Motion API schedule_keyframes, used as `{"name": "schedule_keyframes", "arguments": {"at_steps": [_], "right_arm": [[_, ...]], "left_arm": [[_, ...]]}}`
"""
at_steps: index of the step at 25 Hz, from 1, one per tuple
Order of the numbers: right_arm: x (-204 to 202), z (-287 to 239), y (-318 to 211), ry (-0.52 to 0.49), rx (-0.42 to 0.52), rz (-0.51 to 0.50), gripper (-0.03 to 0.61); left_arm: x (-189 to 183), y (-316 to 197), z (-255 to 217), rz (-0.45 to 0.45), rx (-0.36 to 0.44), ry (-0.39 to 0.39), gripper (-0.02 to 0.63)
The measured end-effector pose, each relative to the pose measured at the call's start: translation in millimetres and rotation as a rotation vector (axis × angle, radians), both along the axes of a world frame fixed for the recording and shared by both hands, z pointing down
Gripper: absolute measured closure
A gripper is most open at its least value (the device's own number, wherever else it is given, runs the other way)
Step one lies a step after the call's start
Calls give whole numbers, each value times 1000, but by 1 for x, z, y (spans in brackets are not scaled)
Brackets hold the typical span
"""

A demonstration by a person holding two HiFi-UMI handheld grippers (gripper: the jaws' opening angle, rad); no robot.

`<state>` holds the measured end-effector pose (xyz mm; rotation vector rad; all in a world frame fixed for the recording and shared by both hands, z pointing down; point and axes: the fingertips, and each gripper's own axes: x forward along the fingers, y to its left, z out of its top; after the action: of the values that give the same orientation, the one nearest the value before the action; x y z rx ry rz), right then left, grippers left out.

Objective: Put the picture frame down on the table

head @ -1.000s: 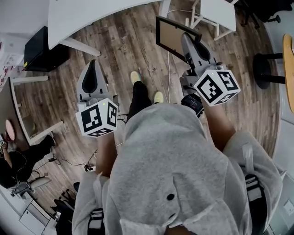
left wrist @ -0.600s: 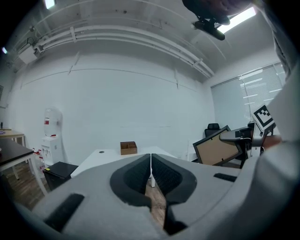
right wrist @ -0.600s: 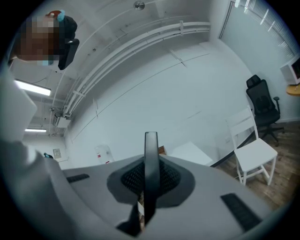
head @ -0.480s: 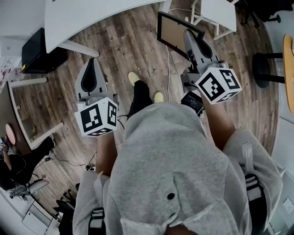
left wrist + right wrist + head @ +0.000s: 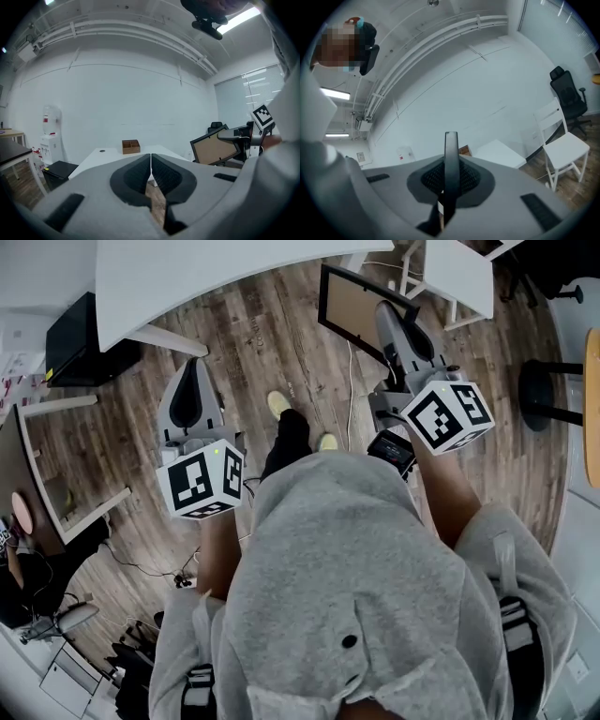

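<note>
- Black-rimmed frame (image 5: 356,306) with a brown panel is pinched by one edge in the right gripper (image 5: 386,313) and juts out past the jaw tips.
- Seen along the right gripper's own jaws, the frame (image 5: 451,150) is edge-on, a thin dark upright strip. The ribbed pads (image 5: 469,176) press on it from both sides.
- The left gripper (image 5: 191,381) carries nothing. Its jaws (image 5: 151,158) meet tip to tip, with only a sliver of floor showing below them.
- The frame hangs in the air over the floor (image 5: 272,343), tilted, close to the curved edge of the table (image 5: 187,268) but not touching it. It is well apart from the left gripper, off to that gripper's right.
- The table is white, and a small wooden box (image 5: 131,146) stands near its far end.
- The floor is dark wood planks, and a thin cable runs across it.
- A white chair (image 5: 562,145) stands to the right of the frame, with a black office chair (image 5: 567,96) behind it.
- White walls close the room, and a water cooler (image 5: 50,129) stands against the far one.
</note>
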<state>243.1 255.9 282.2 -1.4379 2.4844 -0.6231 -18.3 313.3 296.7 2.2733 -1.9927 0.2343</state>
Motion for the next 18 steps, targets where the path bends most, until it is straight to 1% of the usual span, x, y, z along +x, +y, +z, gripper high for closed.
{"name": "schedule_keyframes", "arguments": {"at_steps": [7,18], "right_arm": [[-32,0,-34,2,-9,-24,545],[-54,-12,-72,31,7,-2,545]], "left_arm": [[-27,-30,-1,-13,-8,-2,589],[-50,-70,-9,-5,14,5,591]]}}
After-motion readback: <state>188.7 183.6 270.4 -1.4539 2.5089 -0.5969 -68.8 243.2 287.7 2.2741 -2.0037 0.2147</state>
